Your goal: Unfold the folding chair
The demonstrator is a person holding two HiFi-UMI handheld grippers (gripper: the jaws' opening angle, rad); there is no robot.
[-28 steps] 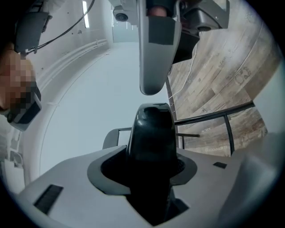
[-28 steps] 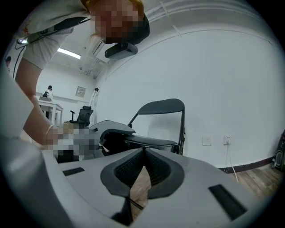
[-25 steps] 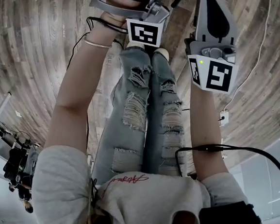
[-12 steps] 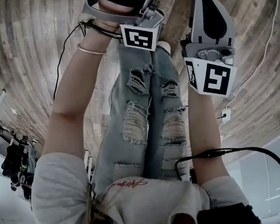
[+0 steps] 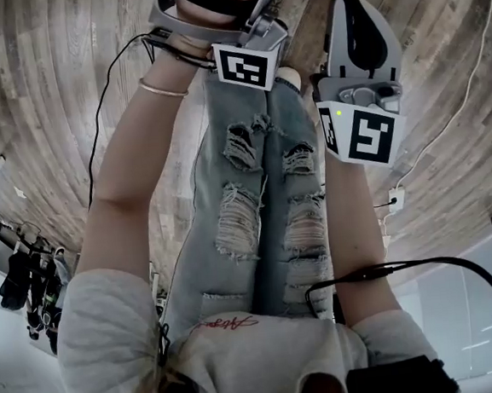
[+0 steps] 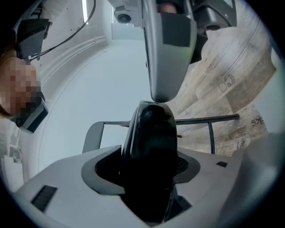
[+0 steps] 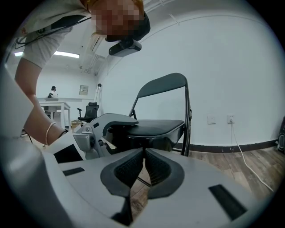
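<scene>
At frame centre, the chair seat [image 6: 151, 129] is straddled by the left gripper [image 6: 147, 171], jaws opening; the right gripper [image 7: 143, 171] is seen clenched, empty.

Seat [image 7: 156, 127] blocks the right gripper [image 7: 144, 171] dead ahead. The left gripper [image 6: 148, 164] crowds the seat's left edge, jaws opening around it. Right of the chair there's open floor [image 7: 222, 164], with one cable [image 7: 240, 149] trailing across.
</scene>
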